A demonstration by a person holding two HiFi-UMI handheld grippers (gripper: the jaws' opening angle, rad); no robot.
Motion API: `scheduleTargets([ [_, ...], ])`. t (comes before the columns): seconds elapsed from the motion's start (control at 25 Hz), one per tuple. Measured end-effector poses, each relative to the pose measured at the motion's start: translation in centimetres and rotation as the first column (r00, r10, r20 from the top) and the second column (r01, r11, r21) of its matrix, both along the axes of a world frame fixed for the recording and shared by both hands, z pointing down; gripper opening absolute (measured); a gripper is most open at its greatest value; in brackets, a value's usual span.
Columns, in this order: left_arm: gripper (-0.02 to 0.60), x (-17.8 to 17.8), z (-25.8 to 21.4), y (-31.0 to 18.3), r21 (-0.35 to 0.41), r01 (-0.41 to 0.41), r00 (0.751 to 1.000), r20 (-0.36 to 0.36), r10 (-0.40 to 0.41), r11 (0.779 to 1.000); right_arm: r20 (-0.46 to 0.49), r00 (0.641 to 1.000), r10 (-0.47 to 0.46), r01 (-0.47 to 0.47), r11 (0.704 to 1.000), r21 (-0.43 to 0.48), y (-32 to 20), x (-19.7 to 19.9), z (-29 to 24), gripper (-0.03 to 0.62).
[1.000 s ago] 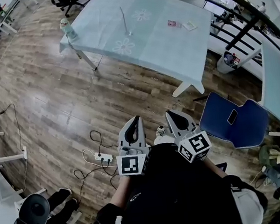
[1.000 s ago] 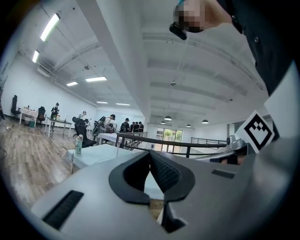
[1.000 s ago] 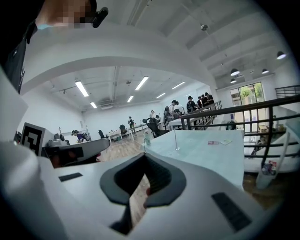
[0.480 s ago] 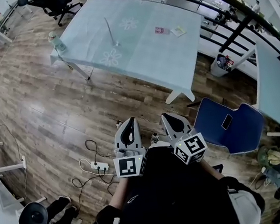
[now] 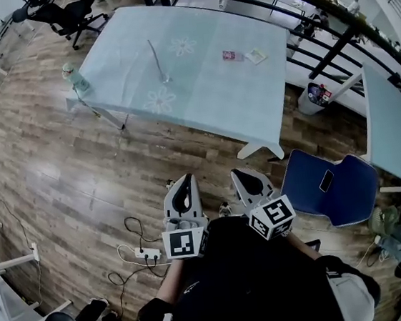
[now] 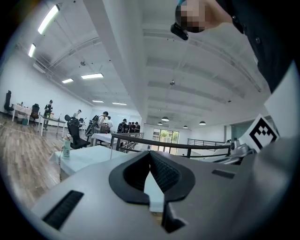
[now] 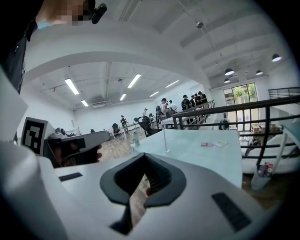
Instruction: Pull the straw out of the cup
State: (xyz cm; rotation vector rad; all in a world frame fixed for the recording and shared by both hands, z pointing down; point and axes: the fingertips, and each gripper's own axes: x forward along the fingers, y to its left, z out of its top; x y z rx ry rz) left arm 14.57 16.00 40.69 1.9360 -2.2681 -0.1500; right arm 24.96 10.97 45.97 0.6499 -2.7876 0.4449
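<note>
Left claw (image 5: pixel 183 182) level, right claw (image 5: pixel 244 177) dipped, both closed

Probably an open-plan office or lab hall: wood-plank floor (image 5: pixel 56 158), a large cloth-covered surface (image 5: pixel 207 91), black swivel chairs (image 5: pixel 72 12), a black railing (image 6: pixel 173 142), ceiling strip lights (image 6: pixel 49 18), and people (image 6: pixel 129 126) gathered by distant desks.

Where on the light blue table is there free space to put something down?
Most of the table is bare: the whole near half, in front of the cup with the straw, and the stretch between that cup and the bottle at the left corner. Only the far right part is busier, with two cards.
</note>
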Motion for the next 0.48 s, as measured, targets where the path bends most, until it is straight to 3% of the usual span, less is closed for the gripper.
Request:
scheduleTargets([
  [0.48, 0.015, -12.8, -0.6, -5.6, 0.024, -0.124, 0.992, 0.028, 0.124, 0.992, -0.026, 0.997, 0.079, -0.078, 0.997, 0.016, -5.4, -13.3, -1.5, 0.009],
])
